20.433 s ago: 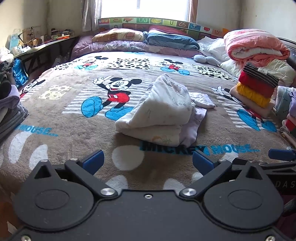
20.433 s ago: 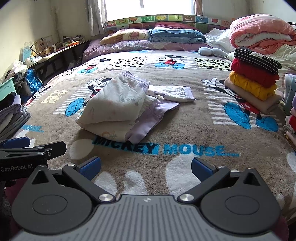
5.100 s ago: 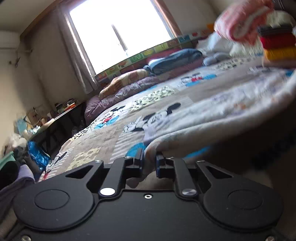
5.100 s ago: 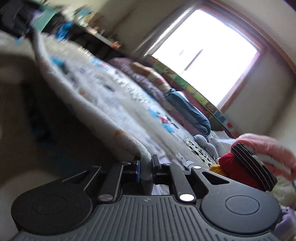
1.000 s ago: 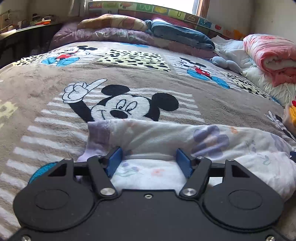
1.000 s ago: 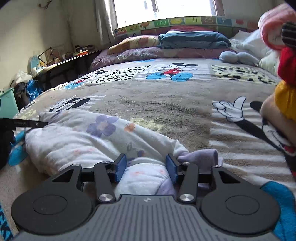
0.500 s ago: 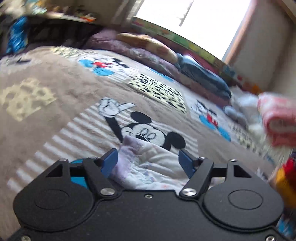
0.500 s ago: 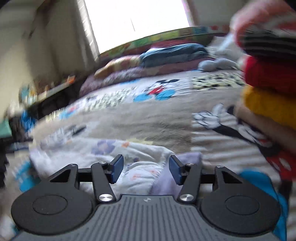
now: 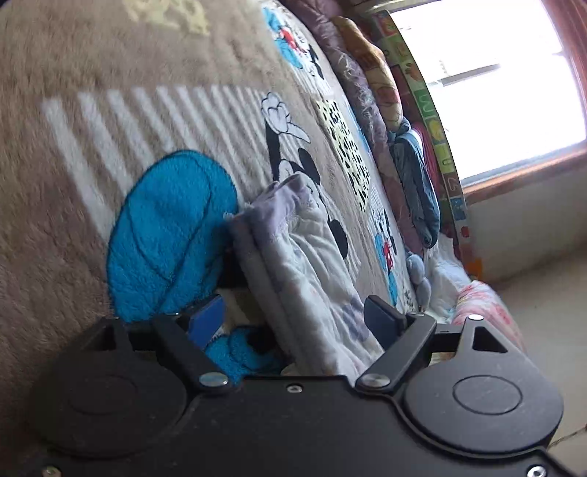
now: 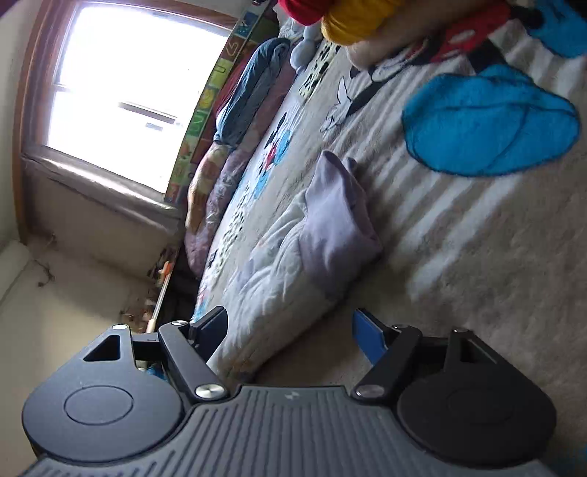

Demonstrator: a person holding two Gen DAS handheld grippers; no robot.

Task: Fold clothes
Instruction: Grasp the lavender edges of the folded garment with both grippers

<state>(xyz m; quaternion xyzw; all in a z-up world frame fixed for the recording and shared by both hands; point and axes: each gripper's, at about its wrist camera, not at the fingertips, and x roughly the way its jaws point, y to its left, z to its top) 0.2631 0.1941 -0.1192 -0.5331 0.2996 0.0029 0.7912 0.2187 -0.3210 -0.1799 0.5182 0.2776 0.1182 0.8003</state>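
Note:
A folded white floral garment with a lilac cuff (image 9: 293, 253) lies on the brown Mickey Mouse blanket (image 9: 73, 205). Both cameras are rolled sideways. My left gripper (image 9: 293, 323) is open, its jaws standing either side of the garment's left end, not closed on it. In the right wrist view the same garment (image 10: 293, 264) shows its lilac end. My right gripper (image 10: 290, 330) is open, with the garment's near edge between its jaws.
A stack of folded clothes, red and yellow (image 10: 352, 18), sits at the bed's right side. Pillows (image 9: 414, 176) line the headboard under the window (image 9: 495, 80). A pink rolled quilt (image 9: 484, 308) lies at the far right.
Both grippers have rolled sharply sideways at the two ends of the folded garment. They stay open. The garment lies where it did.

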